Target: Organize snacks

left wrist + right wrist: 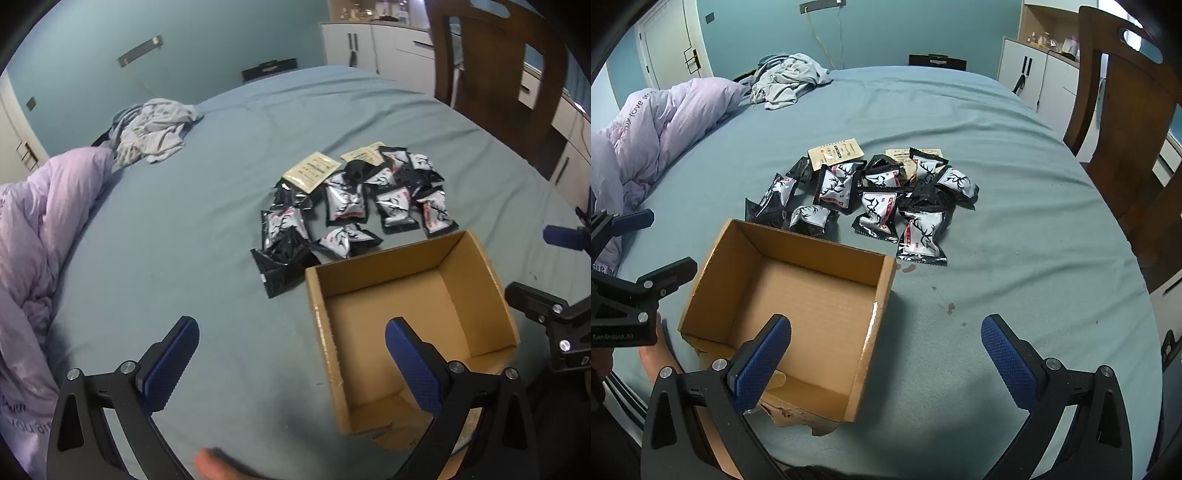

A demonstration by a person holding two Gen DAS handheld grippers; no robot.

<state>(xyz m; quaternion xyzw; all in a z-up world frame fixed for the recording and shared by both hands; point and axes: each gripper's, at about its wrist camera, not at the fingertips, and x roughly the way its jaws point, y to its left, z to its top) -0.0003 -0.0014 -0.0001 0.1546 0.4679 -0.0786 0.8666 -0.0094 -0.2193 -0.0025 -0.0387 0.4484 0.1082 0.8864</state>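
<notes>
Both tongs hang spread and empty over the bed's near edge: left tongs (291, 354), right tongs (886, 350). The empty cardboard box (820, 295) sits between them, the snack packets (879, 195) heaped just beyond it. The nearest packet (921, 236) lies straight ahead of the right tongs, long axis running near-to-far.

Bed (1015, 206): covered by a grey-blue sheet; small dark spots are seen on the sheet near the front right.
Duvet (665, 122): pale lilac, bunched along the left edge of the bed; printed lettering is seen on it.
Crumpled clothing (790, 79): grey, heaped at the far left of the bed, just beside the duvet.
Chair (1126, 122): dark wood, placed at the right side of the bed.
Cabinets (1034, 74): white, dark handles, set against the far wall at right.
Door (672, 40): white, located at far left.
Wall (886, 29): painted teal.
</notes>
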